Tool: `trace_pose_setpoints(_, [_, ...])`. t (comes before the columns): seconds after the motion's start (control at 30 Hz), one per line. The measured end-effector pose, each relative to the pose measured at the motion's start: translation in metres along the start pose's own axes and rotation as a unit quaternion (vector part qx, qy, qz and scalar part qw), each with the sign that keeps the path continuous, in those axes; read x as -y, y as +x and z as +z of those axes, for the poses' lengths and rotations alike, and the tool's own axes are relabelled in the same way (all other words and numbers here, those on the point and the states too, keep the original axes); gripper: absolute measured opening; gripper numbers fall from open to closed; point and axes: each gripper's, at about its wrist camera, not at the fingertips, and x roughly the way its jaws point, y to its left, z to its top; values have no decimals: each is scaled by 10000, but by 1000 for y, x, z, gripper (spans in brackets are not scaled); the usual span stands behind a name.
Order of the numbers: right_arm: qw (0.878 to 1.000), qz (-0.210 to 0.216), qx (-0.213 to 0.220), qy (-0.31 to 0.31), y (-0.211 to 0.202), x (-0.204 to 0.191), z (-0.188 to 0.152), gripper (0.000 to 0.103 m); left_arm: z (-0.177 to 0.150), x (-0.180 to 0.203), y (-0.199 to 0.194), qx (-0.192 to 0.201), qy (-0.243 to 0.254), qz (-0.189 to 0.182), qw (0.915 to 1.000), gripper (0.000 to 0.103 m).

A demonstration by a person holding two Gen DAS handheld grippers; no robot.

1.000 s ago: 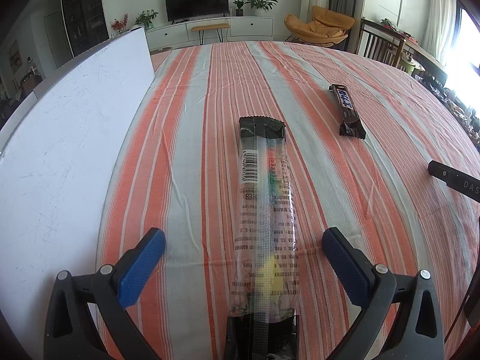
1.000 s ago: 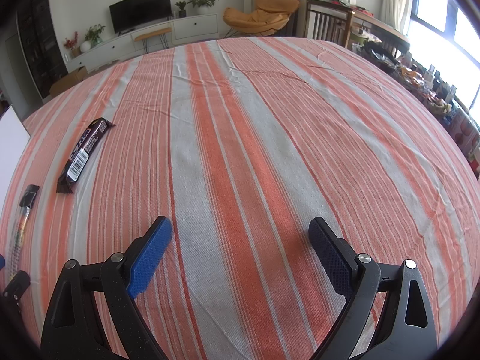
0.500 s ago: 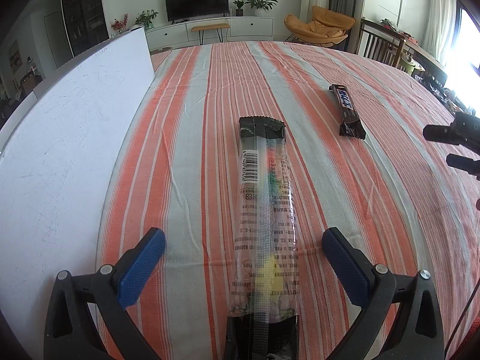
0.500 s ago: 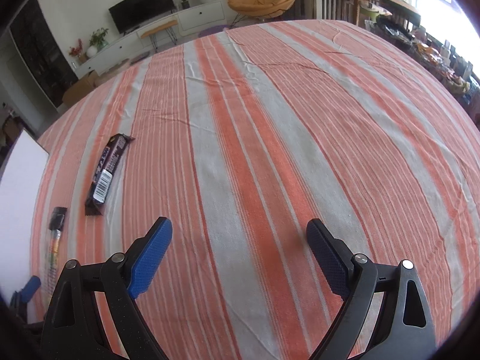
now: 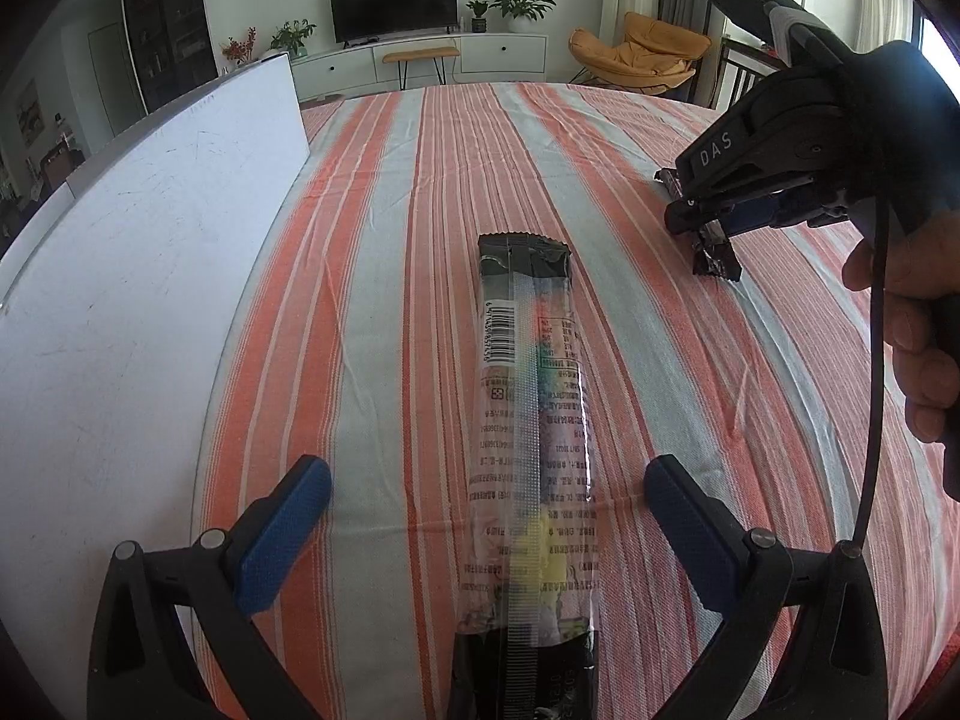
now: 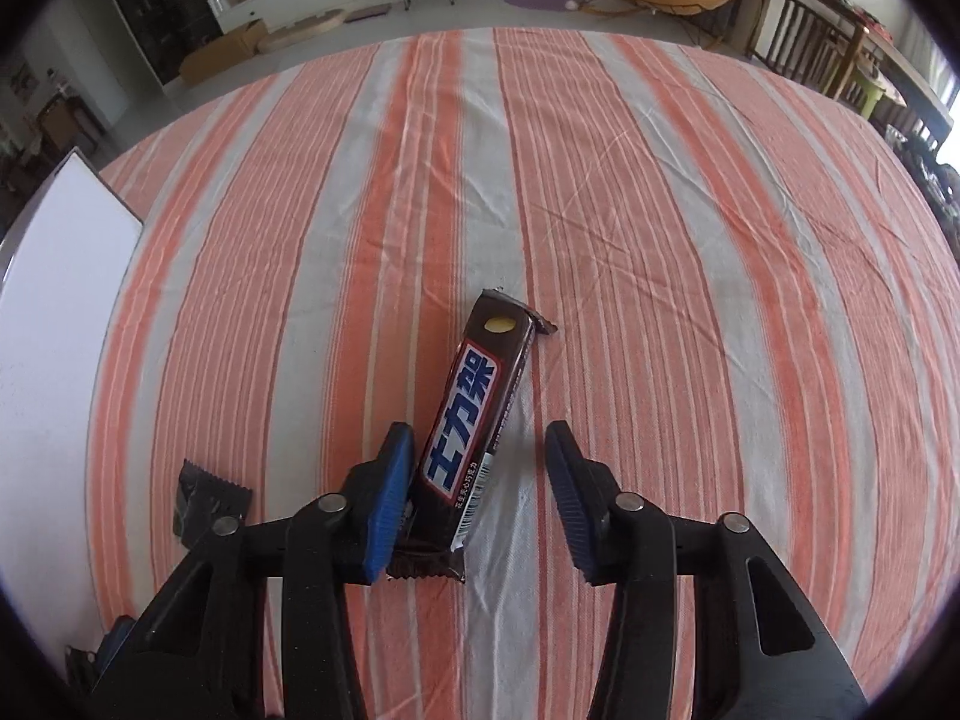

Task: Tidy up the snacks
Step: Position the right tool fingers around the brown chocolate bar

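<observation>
A long clear-and-black candy packet (image 5: 528,420) lies lengthwise on the striped cloth, between the fingers of my left gripper (image 5: 486,471), which is open and not touching it. My right gripper (image 6: 477,441) points down over a brown chocolate bar (image 6: 474,414) with blue-and-white lettering. Its jaws are closing with the bar between them. The left pad (image 6: 390,498) touches the bar's side, and a gap remains at the right pad (image 6: 567,498). In the left wrist view the right gripper (image 5: 720,219) covers most of the bar (image 5: 714,258).
A white panel (image 5: 120,300) stands along the table's left side, also in the right wrist view as the white panel (image 6: 54,330). A person's hand (image 5: 912,324) holds the right gripper's handle. Orange-and-grey striped cloth (image 6: 660,240) stretches beyond the bar.
My right gripper swept left across the table to the chocolate bar, tipped further down, and its jaws narrowed around the bar. My left gripper and the long packet stayed still.
</observation>
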Motion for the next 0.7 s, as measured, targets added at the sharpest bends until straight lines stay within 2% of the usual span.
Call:
trace_pose_setpoints(0.03, [9999, 82, -42, -79, -3, 0, -5, 21, 0, 0, 0, 0, 0, 0, 10000, 103])
trace_pose_setpoints(0.07, [9998, 151, -64, -68, -7, 4, -10, 19, 0, 0, 0, 0, 0, 0, 10000, 103])
trace_pose_setpoints(0.2, [9991, 407, -39, -68, -35, 24, -54, 18, 0, 0, 0, 1, 0, 0, 10000, 103])
trace_pose_setpoints(0.37, [9991, 393, 187, -14, -75, 43, -137, 18, 0, 0, 0, 2, 0, 1, 10000, 103])
trace_pose_setpoints(0.47, [9981, 351, 467, 181, -76, 52, -171, 19, 0, 1, 1, 2, 0, 0, 10000, 103])
trace_pose_setpoints(0.5, [9970, 361, 648, 211, -77, 53, -177, 20, 0, 1, 1, 3, 0, 0, 10000, 103])
trace_pose_setpoints(0.57, [9955, 146, 928, 98, -77, 50, -181, 39, 0, 1, 1, 3, 0, 0, 10000, 103])
trace_pose_setpoints(0.63, [9936, 322, 1080, 51, -76, 49, -183, 57, 0, 1, 1, 3, 0, 0, 10000, 103])
trace_pose_setpoints(0.7, [9923, 303, 1198, -6, -75, 47, -185, 63, 0, 1, 1, 4, 0, 1, 10000, 103])
